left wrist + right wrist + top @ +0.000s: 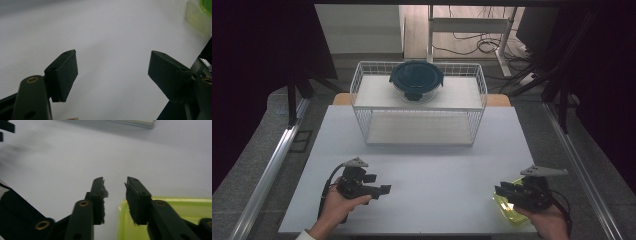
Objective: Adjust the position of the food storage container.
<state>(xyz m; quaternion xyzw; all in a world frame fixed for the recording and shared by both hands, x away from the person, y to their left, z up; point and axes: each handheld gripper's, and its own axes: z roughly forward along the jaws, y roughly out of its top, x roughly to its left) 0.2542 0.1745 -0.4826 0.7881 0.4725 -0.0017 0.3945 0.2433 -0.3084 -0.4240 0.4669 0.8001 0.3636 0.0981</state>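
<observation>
Right gripper view is showing the right gripper (115,185) hovering, jaws narrowly parted and grasping nothing, over the yellow-green container (180,207) lying on the worktop (62,162); left gripper (112,72) is resting released.

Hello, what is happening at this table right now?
A person works at a white table with a gripper in each hand. The right gripper hangs over the edge of a yellow-green container, jaws narrowly apart, one on each side of its rim, not pressing it. The left gripper is open and holds nothing. A dark-lidded bowl sits on the wire rack.
</observation>
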